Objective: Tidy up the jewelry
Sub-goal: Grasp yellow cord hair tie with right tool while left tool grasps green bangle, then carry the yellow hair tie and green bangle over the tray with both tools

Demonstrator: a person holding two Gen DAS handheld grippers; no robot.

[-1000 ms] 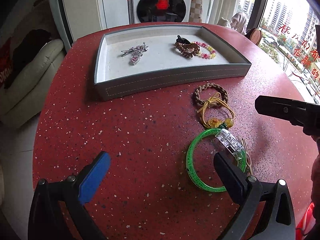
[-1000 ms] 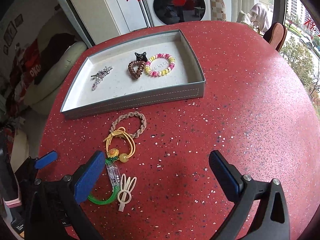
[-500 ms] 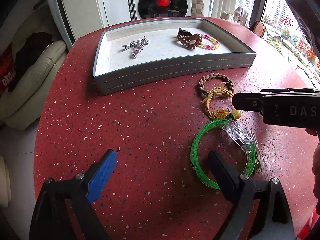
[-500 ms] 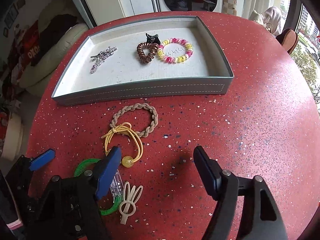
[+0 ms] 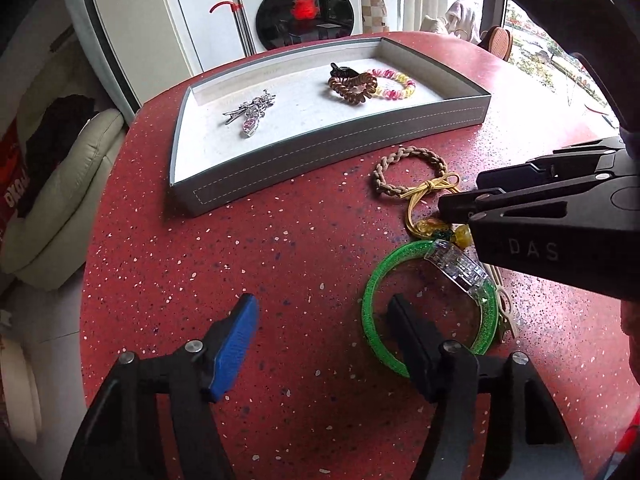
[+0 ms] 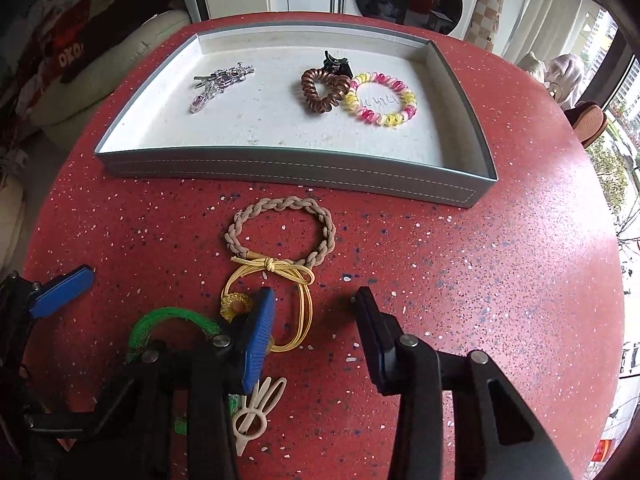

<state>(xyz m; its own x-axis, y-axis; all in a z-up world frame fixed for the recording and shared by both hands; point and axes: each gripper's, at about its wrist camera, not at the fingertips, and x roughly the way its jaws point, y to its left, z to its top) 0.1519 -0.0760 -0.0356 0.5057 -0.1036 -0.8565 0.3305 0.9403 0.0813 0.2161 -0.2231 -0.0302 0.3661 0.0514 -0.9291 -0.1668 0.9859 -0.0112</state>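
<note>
Both grippers close in beside the tray's (image 6: pixel 280 168) near wall, right gripper (image 6: pixel 312 320) narrowing around the yellow tie (image 6: pixel 302 316), left gripper (image 5: pixel 320 336) straddling the bangle's (image 5: pixel 372 292) rim; lifting likely follows.

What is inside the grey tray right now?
The shallow grey tray holds a silver rhinestone hair clip, a brown spiral hair tie touching a pink-and-yellow spiral hair tie, and a black claw clip partly hidden behind the brown one.

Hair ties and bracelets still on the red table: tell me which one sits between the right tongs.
The yellow elastic cord hair tie with the bow and bead. It lies between the closing right tongs; the beige braided tie lies beyond their tips, nearer the tray.
</note>
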